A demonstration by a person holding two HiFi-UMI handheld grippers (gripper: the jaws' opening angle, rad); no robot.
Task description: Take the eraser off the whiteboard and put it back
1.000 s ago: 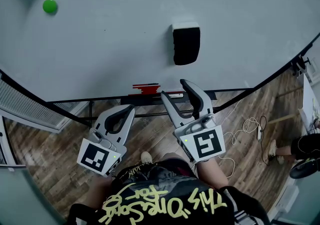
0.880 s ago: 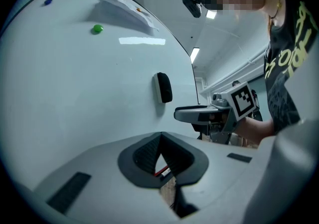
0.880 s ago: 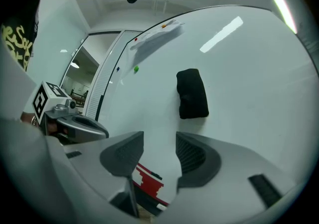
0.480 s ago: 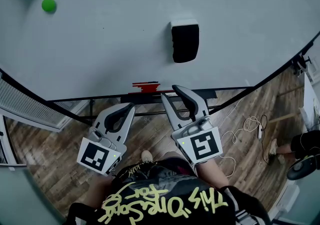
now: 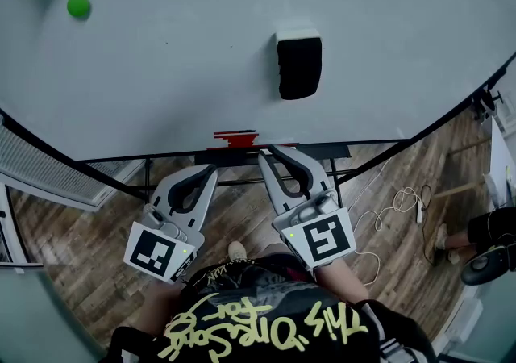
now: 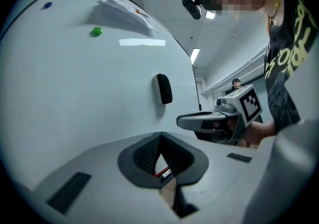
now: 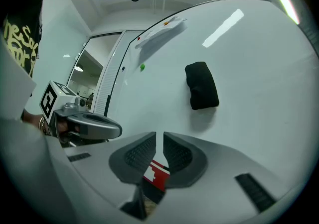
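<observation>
The right gripper (image 5: pixel 272 152) has its two jaws nearly together, with only a thin gap. They have just been closing, and nothing is between them. The left gripper (image 5: pixel 211 173) has its jaws clenched tip to tip, and it holds nothing too. Both point flat at the whiteboard (image 5: pixel 161 71), low down near its bottom edge.

The eraser (image 5: pixel 299 67) is black and sticks on the whiteboard. It is higher up than the right gripper and well apart from both grippers. This would look the same if the eraser was yet to be taken off or was already put back. I cannot tell which.

What could go wrong? If the right gripper went at the eraser with its jaws this close, they would not fit around it. They would bump it, and it could slide down the board or drop to the floor. A weak pinch on one corner could let it twist and slip out.

The whiteboard is smooth and shiny. A green dot (image 5: pixel 78 6) sits far off to the left. A red thing (image 5: pixel 235 141) lies at the bottom edge. Below is a wooden floor (image 5: pixel 97 248) with a white cord (image 5: pixel 395 204).
</observation>
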